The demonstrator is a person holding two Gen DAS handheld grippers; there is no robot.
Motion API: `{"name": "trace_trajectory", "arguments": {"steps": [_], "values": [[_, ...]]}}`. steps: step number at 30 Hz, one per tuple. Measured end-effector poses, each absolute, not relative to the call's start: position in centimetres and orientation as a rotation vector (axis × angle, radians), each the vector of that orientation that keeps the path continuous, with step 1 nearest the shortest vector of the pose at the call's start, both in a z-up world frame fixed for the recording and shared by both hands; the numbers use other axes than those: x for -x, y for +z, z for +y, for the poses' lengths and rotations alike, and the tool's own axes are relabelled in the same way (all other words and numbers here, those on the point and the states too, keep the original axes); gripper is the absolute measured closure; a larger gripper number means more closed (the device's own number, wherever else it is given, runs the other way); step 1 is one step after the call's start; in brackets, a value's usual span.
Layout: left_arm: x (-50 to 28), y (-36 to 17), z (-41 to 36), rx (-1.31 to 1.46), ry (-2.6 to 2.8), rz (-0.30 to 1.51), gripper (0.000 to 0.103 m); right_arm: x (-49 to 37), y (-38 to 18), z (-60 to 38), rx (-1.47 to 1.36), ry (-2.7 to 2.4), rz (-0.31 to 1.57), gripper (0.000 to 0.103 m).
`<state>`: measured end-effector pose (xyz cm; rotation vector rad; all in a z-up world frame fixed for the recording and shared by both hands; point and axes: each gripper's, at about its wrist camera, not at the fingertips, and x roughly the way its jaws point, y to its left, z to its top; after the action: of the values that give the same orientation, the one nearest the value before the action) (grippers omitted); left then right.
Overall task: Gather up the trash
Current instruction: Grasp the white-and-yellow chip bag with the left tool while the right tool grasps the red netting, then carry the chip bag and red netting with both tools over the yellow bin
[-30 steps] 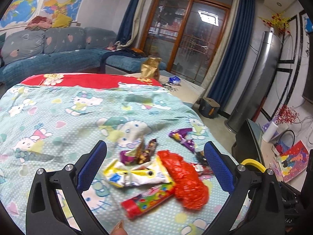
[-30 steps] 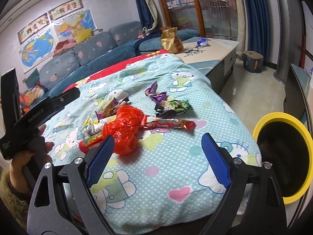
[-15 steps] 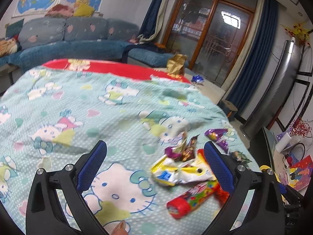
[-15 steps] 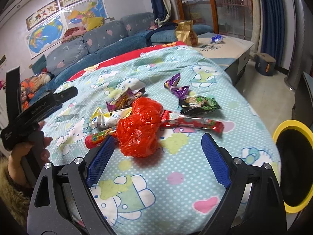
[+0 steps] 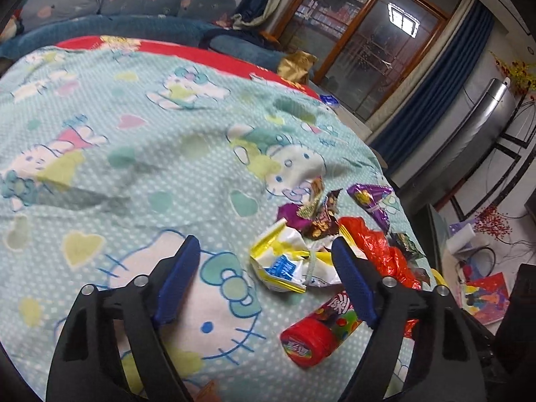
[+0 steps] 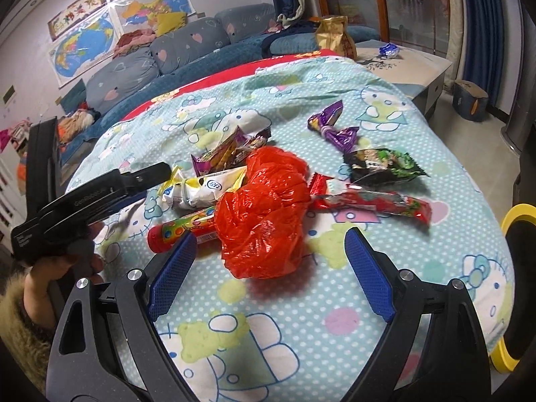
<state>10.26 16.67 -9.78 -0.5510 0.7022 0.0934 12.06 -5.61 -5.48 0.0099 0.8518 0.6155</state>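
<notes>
1. Standing by the bed: the right gripper point(image 6: 269, 261) is spread wide with nothing between its blue pads point(image 6: 172, 268), hovering low right in front of the crumpled red plastic bag point(image 6: 264, 211). The bag sits in line with the gap, not touching either pad.
2. The left gripper point(image 5: 264, 278) is spread open too and empty. The torn yellow-and-white wrapper point(image 5: 284, 261) lies between its fingers, a bit ahead of the tips. From the right side you can see it held in the person's left hand point(image 6: 63, 261), coming in from the far side of the pile.
3. The trash is one tight cluster on the Hello Kitty bedspread point(image 6: 301, 318): a candy tube with a red cap point(image 6: 181, 227) pokes out from under the red bag, a long red wrapper point(image 6: 372, 201) runs off the bag's other side, and a green-and-black packet point(image 6: 382, 164) and a purple wrapper point(image 6: 331, 127) sit further back, apart from the bag.
4. Plenty of bare bedspread in front of the right gripper and across the whole left half of the bed.
5. The pile is near the bed's right edge, where the cover rolls off to the floor. A yellow-rimmed bin point(image 6: 516, 278) stands just past that edge, lower than the mattress.
</notes>
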Motion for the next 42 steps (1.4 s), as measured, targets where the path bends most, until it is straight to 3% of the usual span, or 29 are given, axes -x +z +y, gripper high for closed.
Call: {"name": "trace_trajectory", "arguments": {"steps": [11,14,16,21,27,42], "values": [[-11.5,-11.0,16.2,0.587,0.069,0.751,0.037,-12.7,-6.9,-4.4,-0.028,0.638,0.9,0.035],[-11.5,-10.7,15.9,0.583,0.058,0.752,0.045,-12.9,-7.4,-4.3,-0.038,0.645,0.924,0.046],[-11.5,-10.6,15.8,0.592,0.041,0.751,0.056,-12.9,-7.6,-4.3,-0.042,0.646,0.932,0.06],[-11.4,-10.6,15.1,0.581,0.037,0.753,0.066,-13.0,-7.7,-4.7,-0.054,0.655,0.934,0.078],[-10.6,-9.6,15.0,0.578,0.028,0.716,0.074,-12.4,-7.0,-5.3,-0.055,0.665,0.901,0.081],[-8.3,-4.8,15.9,0.548,0.021,0.598,0.075,-10.2,-4.4,-7.0,-0.063,0.693,0.815,0.081]]}}
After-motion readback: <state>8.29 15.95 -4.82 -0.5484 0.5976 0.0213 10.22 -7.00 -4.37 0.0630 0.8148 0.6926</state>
